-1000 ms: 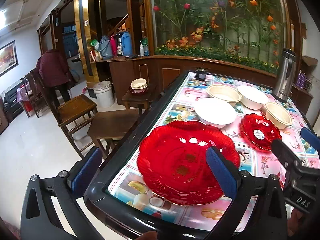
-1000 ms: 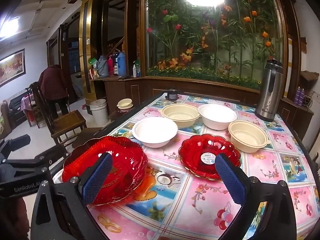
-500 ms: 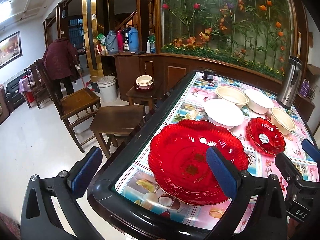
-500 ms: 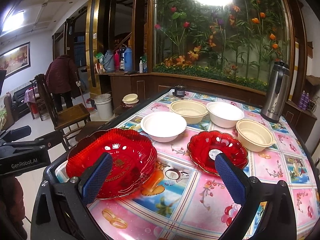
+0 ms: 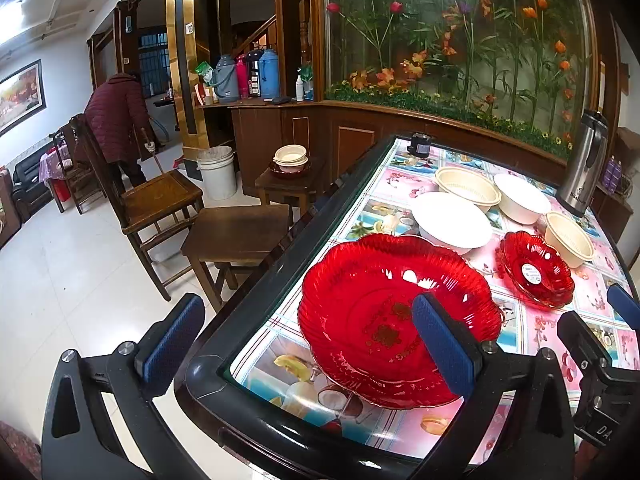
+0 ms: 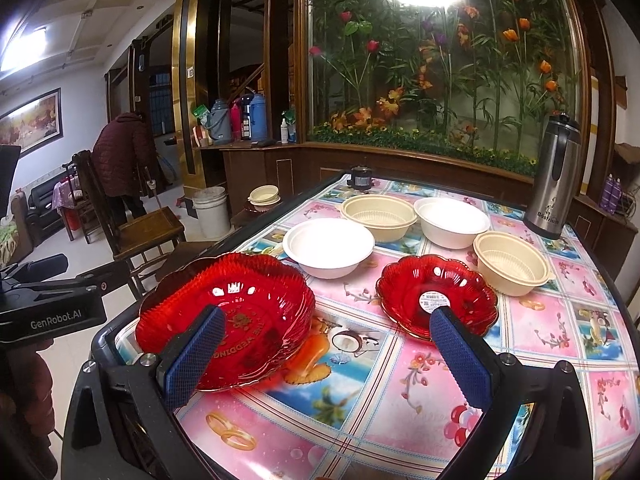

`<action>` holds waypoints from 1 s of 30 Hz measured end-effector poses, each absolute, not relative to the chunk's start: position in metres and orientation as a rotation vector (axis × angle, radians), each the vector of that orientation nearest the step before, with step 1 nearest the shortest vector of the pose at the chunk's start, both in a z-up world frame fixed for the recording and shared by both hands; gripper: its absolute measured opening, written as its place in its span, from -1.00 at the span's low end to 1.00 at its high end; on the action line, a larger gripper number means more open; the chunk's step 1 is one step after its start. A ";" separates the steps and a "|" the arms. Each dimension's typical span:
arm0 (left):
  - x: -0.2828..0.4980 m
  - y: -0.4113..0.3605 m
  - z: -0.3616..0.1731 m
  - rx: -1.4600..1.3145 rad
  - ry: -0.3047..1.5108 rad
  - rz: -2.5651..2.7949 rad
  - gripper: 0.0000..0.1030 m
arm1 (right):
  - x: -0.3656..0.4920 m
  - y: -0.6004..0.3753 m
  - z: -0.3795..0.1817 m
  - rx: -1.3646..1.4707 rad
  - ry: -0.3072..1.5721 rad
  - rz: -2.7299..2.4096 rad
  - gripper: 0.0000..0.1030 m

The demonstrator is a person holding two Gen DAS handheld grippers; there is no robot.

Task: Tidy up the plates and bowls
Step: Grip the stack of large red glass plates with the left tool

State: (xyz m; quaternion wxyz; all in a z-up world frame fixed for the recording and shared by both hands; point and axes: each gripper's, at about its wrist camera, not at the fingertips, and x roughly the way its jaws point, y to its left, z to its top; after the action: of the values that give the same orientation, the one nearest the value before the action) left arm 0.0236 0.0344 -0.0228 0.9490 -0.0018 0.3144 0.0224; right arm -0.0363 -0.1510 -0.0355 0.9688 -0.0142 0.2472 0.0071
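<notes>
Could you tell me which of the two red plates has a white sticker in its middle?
The small red plate, lying beside the cream bowl. The large red plate at the table's corner has gold lettering instead.

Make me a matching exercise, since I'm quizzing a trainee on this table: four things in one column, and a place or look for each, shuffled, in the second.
Column 1
1. large red plate
2. small red plate
3. steel thermos
4. white bowl

Column 2
A. stands upright at the far right of the table
B. has a white sticker in its centre
C. lies at the near left corner of the table
D. sits just behind the large red plate

Pairs: 1-C, 2-B, 3-A, 4-D
</notes>
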 end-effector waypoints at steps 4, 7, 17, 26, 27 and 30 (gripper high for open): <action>0.026 0.035 -0.028 -0.003 0.654 0.045 1.00 | -0.035 -0.150 -0.039 -0.024 0.518 0.023 0.99; 0.027 0.035 -0.031 -0.003 0.668 0.047 1.00 | -0.034 -0.148 -0.043 -0.027 0.526 0.032 0.99; 0.036 0.041 -0.043 0.018 0.704 0.077 1.00 | -0.028 -0.142 -0.054 -0.010 0.569 0.044 0.99; 0.052 0.054 -0.061 0.023 0.767 0.136 1.00 | -0.016 -0.151 -0.068 0.028 0.621 0.007 0.99; 0.053 0.054 -0.062 0.026 0.769 0.140 1.00 | -0.013 -0.151 -0.070 0.034 0.629 0.009 0.99; 0.059 0.054 -0.066 0.033 0.782 0.146 1.00 | -0.006 -0.150 -0.075 0.038 0.646 0.003 0.99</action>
State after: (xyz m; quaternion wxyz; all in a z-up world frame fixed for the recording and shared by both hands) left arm 0.0593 0.0540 -0.0660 0.9218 0.0163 0.3807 0.0709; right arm -0.0062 -0.1497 -0.0747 0.9481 0.0186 0.3174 0.0013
